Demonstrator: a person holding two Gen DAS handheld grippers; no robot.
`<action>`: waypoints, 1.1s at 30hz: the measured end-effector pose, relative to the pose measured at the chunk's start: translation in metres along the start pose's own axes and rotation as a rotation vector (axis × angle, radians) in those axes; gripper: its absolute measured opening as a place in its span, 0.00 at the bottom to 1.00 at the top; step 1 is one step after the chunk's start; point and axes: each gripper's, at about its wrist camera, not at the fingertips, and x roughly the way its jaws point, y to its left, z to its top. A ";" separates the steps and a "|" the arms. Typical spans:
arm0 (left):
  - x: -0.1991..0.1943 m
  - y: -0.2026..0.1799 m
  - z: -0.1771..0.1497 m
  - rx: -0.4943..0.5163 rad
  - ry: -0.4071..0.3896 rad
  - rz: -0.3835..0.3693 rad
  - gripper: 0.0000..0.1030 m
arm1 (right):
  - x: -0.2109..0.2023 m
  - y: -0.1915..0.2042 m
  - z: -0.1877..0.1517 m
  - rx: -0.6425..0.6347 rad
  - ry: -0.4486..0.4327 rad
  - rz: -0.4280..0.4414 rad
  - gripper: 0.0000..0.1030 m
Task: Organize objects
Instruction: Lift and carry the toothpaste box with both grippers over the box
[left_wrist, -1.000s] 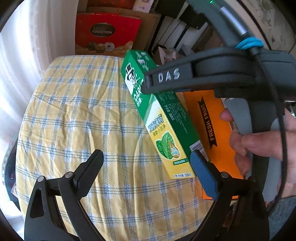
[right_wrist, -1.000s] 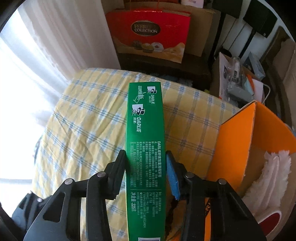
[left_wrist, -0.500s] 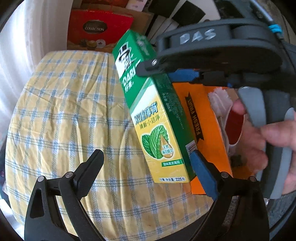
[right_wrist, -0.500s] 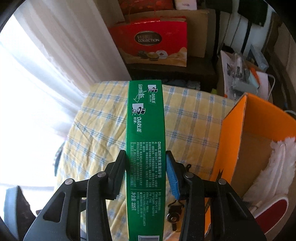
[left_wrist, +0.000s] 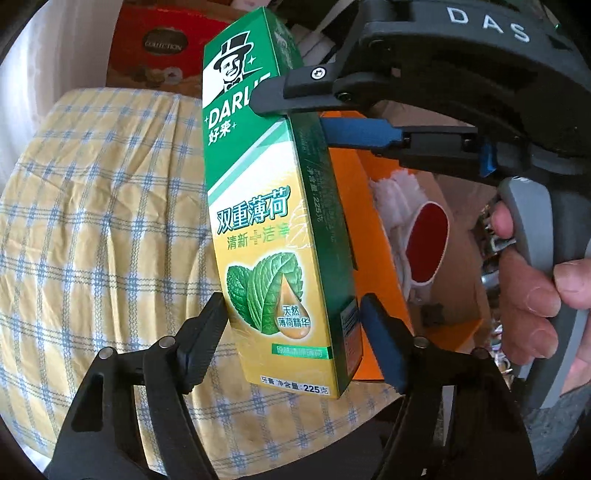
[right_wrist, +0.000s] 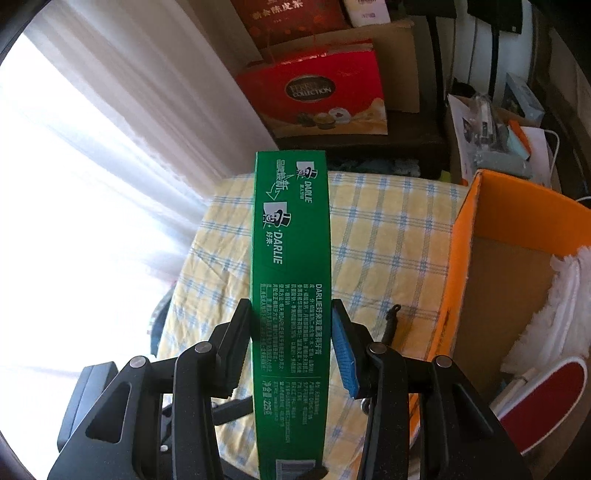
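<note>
A green and yellow Darlie toothpaste box (left_wrist: 273, 221) hangs in the air above the checked tablecloth (left_wrist: 92, 229). My right gripper (right_wrist: 291, 347) is shut on the box (right_wrist: 291, 277), which shows lengthwise between its fingers; it also shows in the left wrist view (left_wrist: 306, 99), clamping the box's upper part. My left gripper (left_wrist: 295, 339) has its fingers on both sides of the box's lower end, left finger (left_wrist: 201, 339) against it, right pad (left_wrist: 384, 343) just beside it.
An orange cardboard box (right_wrist: 517, 258) stands to the right, holding a white fluffy duster (right_wrist: 561, 295) and a red item (right_wrist: 550, 402). A red chocolate gift bag (right_wrist: 325, 96) and clutter stand behind the table. A small black item (right_wrist: 391, 321) lies on the cloth.
The right gripper has lifted the toothpaste box higher and closer to the left gripper. The left gripper's fingers have narrowed around the box's lower end.
</note>
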 end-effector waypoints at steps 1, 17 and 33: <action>0.000 -0.002 0.000 0.003 -0.002 -0.002 0.68 | -0.003 -0.001 -0.001 -0.001 -0.004 -0.002 0.41; 0.005 -0.068 0.007 0.127 -0.006 -0.020 0.68 | -0.072 -0.038 -0.012 0.057 -0.072 -0.015 0.41; 0.006 -0.143 0.011 0.311 -0.076 0.111 0.65 | -0.150 -0.108 -0.019 0.214 -0.149 0.084 0.42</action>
